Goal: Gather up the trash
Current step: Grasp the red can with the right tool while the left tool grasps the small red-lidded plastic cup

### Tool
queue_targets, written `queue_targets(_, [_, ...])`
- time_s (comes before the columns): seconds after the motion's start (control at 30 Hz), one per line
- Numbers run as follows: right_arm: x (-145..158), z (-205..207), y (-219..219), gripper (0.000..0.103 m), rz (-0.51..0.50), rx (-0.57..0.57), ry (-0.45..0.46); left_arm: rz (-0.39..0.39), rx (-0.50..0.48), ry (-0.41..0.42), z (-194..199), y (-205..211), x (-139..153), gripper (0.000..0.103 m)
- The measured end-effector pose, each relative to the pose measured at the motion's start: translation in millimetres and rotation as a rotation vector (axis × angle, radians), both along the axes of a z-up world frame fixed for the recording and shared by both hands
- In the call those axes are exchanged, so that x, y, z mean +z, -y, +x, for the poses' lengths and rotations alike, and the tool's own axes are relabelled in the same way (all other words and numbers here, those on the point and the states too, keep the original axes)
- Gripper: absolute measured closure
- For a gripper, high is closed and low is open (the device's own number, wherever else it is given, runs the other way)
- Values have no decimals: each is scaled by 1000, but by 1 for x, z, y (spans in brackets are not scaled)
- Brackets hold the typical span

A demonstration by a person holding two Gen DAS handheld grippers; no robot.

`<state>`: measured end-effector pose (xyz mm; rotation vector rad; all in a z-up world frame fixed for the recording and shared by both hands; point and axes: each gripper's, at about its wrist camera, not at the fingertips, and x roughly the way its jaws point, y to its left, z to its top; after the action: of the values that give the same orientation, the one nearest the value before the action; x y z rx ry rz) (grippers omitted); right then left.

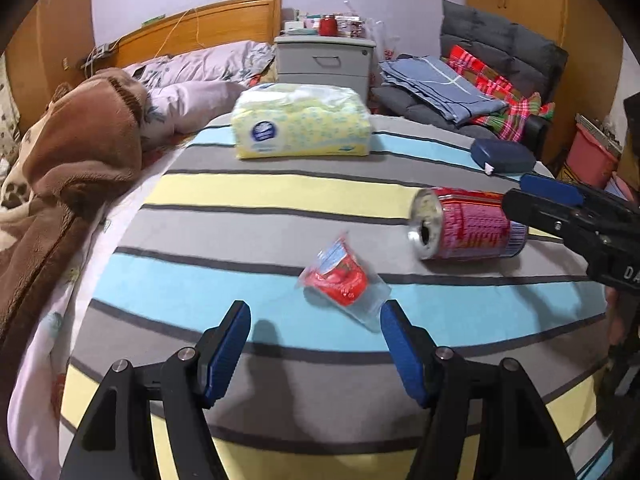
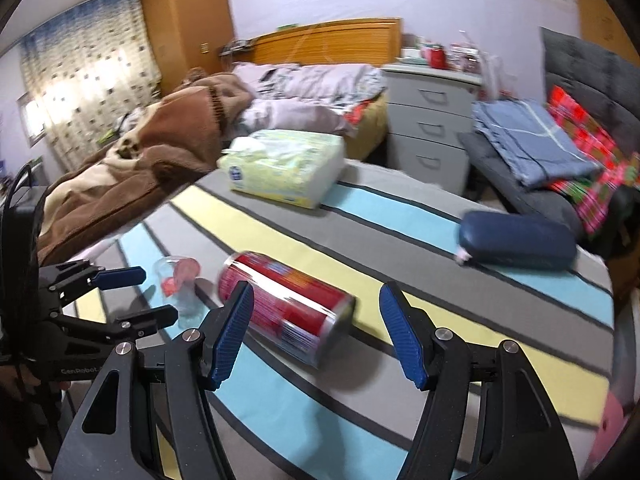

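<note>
We see a red aluminium drink can (image 1: 468, 226) lying sideways on the striped bed cover (image 1: 280, 192), beside a crumpled clear plastic cup (image 1: 340, 280) holding red scraps. Our left gripper (image 1: 316, 344) and right gripper (image 2: 316, 328) both stand apart, empty.

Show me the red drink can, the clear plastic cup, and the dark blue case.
red drink can (image 1: 472, 226), left wrist view, on its side wall.
clear plastic cup (image 1: 340, 280), left wrist view, on its red contents.
dark blue case (image 2: 516, 240), right wrist view, on its lid.

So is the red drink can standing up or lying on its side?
Lying on its side: the red drink can rests lengthwise on the striped cloth, its opened top facing sideways.
</note>
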<state>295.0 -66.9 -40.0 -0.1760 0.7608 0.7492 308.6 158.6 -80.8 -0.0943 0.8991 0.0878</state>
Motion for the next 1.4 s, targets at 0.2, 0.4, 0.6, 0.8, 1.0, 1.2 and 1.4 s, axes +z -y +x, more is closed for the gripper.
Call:
queue_targets(0.2, [-9, 6, -21, 36, -69, 108, -21, -53, 12, 36, -10, -15, 11, 36])
queue_targets(0.4, [-17, -2, -31, 36, -200, 174, -11, -115, 6, 47, 1, -12, 11, 36])
queue_targets(0.6, [-22, 5, -34, 36, -184, 132, -48, -131, -10, 12, 17, -8, -2, 36])
queue_targets(0.8, [-30, 8, -36, 36, -180, 96, -86, -124, -7, -2, 27, -7, -9, 36])
queue_targets(1.0, [-33, 8, -32, 38, -154, 69, -106, -111, -2, 1, 32, -6, -10, 41])
queue_targets(1.2, [-34, 6, -29, 48, -131, 49, -116, -121, -7, -1, 33, -7, -9, 73])
queue_targets(1.4, [-33, 3, -24, 49, -122, 19, -117, -103, -19, 7, 27, -1, -7, 74])
